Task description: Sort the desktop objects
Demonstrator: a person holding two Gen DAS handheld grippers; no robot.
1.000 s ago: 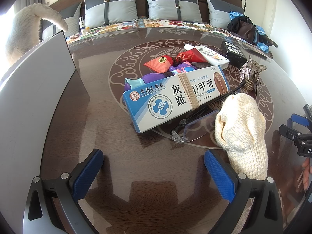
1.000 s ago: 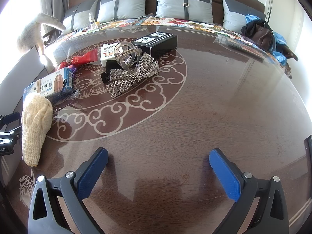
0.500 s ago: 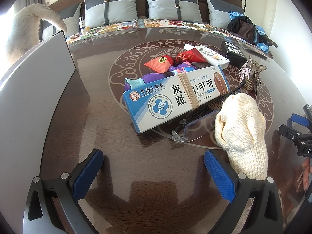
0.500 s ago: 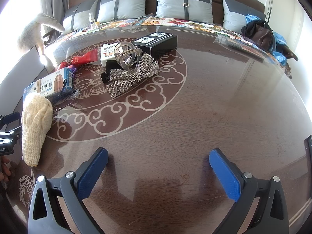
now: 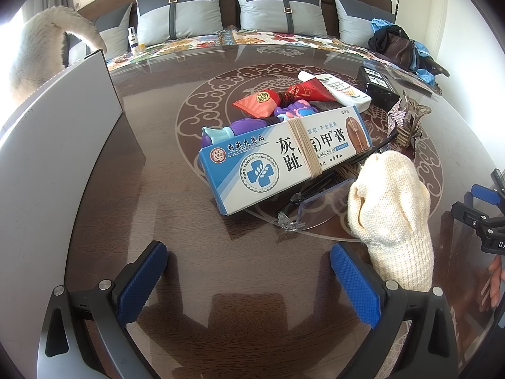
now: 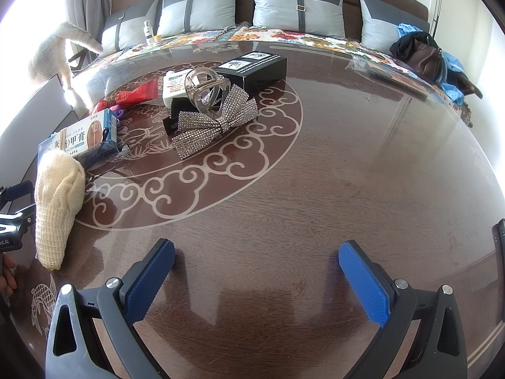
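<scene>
Sorting looks barely begun — both claws, left gripper (image 5: 244, 279) and right gripper (image 6: 257, 276), gape wide and empty over bare tabletop. Ahead of the left one, ointment box (image 5: 284, 158), knitted mitten (image 5: 391, 218) and rhinestone bow clip (image 6: 214, 120) lie heaped — everything is left.

Bare worktop (image 6: 363, 164) lies wide open ahead of the right tongs (image 6: 257, 279). Ahead of the left tongs (image 5: 249, 273), a blue-and-white box (image 5: 284, 161), glasses (image 5: 315, 195) and a cream knitted mitt (image 5: 391, 214) block the way; a grey panel (image 5: 47, 145) walls the left.
</scene>
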